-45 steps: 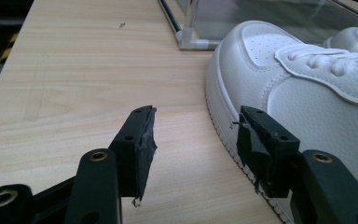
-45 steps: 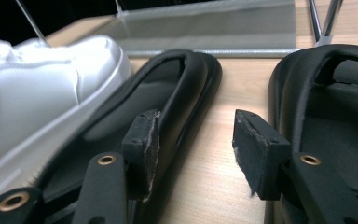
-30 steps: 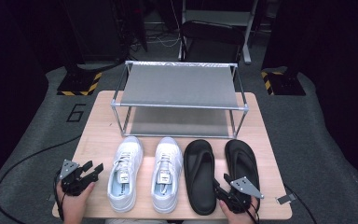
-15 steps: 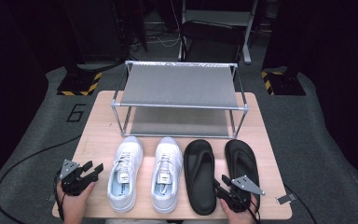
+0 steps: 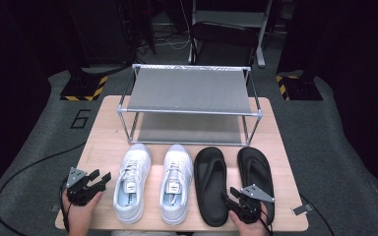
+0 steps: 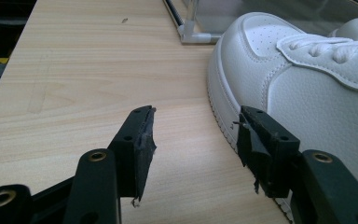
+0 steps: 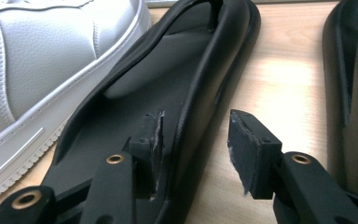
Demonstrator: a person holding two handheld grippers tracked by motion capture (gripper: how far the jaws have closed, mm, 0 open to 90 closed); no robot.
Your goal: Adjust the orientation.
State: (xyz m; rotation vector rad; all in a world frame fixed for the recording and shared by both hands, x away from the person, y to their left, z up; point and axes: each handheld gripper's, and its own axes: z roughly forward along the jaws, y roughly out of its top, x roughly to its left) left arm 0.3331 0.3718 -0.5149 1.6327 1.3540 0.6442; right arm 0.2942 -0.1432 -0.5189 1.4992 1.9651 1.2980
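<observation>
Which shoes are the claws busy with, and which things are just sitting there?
In the job:
- right claw, jaws either side of the left black sandal's edge, not pinching
- left claw, open beside the left white sneaker

Just sitting:
- right white sneaker
- right black sandal
- shoe rack
- table

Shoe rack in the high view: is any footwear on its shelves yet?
No: both shelves of the shoe rack are bare, while the white sneakers and black sandals sit on the table in front of it.

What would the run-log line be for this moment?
right gripper: jaws just closing, straddling rim of left black flip-flop, no grip yet | left gripper: open beside left white sneaker | shoe rack: empty
</observation>
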